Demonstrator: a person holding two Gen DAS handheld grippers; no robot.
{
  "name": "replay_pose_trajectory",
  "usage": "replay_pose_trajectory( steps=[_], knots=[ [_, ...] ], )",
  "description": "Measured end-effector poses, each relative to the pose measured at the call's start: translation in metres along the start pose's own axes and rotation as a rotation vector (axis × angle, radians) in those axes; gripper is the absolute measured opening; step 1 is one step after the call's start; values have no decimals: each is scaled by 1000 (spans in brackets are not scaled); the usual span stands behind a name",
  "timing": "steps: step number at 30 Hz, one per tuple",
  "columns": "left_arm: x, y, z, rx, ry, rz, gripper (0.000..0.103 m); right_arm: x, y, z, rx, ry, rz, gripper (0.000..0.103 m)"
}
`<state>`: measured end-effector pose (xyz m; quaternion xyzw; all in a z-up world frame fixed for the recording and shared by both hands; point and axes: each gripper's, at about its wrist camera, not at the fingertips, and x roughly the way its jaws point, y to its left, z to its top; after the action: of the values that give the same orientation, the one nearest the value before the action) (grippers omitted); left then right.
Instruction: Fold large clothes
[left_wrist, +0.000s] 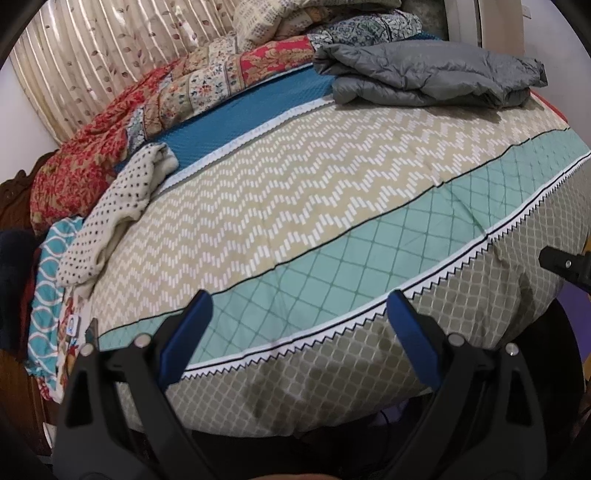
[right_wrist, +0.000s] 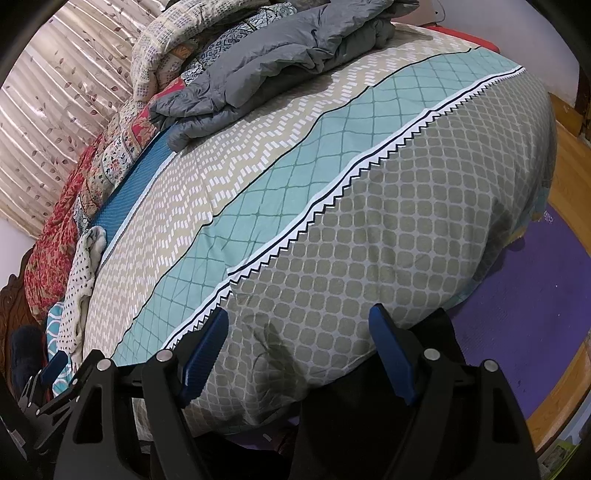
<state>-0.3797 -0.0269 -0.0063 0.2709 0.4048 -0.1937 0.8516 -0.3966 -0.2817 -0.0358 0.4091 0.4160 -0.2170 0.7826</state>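
This is a bedroom in a home. A bed (left_wrist: 332, 192) fills most of both views, spread with a patterned cover in bands of beige zigzag, mint lattice and grey-green tiles. Along its far side lie heaped quilts (left_wrist: 207, 85) in red floral and patchwork prints, a folded grey padded garment (left_wrist: 428, 74) and a dotted cream cloth (left_wrist: 122, 206) (all household textiles, nothing commercial). Behind the bed hangs a pleated curtain (left_wrist: 85, 62) printed with leaves. A dark carved wooden bed frame (right_wrist: 14, 291) shows at the left edge. Beside the bed, a purple rug (right_wrist: 535, 295) lies on a wooden floor (right_wrist: 565, 177).
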Motion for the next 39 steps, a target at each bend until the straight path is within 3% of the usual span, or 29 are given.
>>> replay_pose_trajectory(
  steps=[39],
  knots=[
    [20, -2, -5, 35, 95, 54, 91, 1, 3, 1, -27, -1, 39, 49]
  ],
)
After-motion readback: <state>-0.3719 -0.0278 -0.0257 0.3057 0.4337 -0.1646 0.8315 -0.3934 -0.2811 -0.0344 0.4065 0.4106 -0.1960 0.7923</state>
